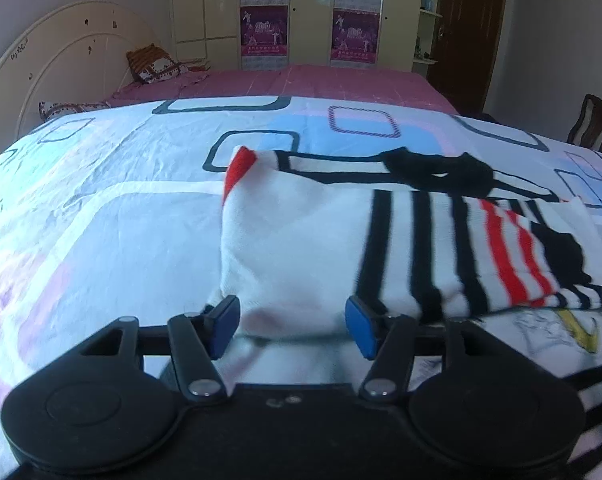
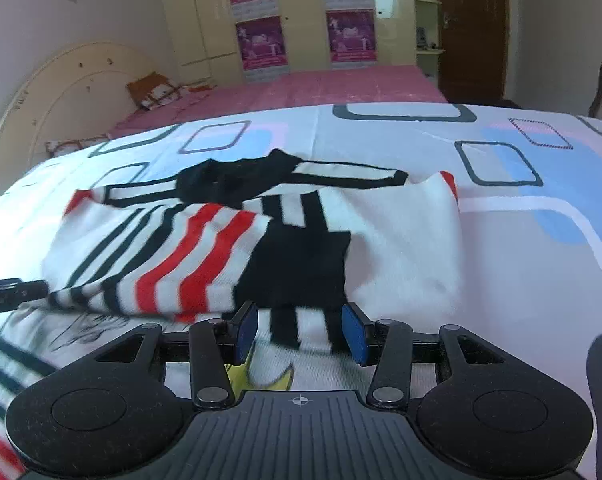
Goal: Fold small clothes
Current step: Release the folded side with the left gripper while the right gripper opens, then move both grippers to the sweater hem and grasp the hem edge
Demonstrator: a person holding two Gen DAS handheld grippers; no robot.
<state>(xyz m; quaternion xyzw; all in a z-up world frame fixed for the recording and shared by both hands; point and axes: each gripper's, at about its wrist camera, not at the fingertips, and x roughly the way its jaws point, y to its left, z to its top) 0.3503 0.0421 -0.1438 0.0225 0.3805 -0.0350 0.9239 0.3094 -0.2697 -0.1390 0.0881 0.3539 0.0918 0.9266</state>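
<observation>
Striped shirt, a small soft knit in white with black and red bands and red cuffs, is lying partly folded on the patterned bedsheet just ahead of both sets of jaws, its long axis running crosswise to the fingers. The left gripper is standing with its blue rubber pads wide apart, white cloth bunching between them. The right gripper is likewise gaping wide, the striped hem sitting in the gap, neither pad pressing it. A pink bedspread is lying far beyond.
</observation>
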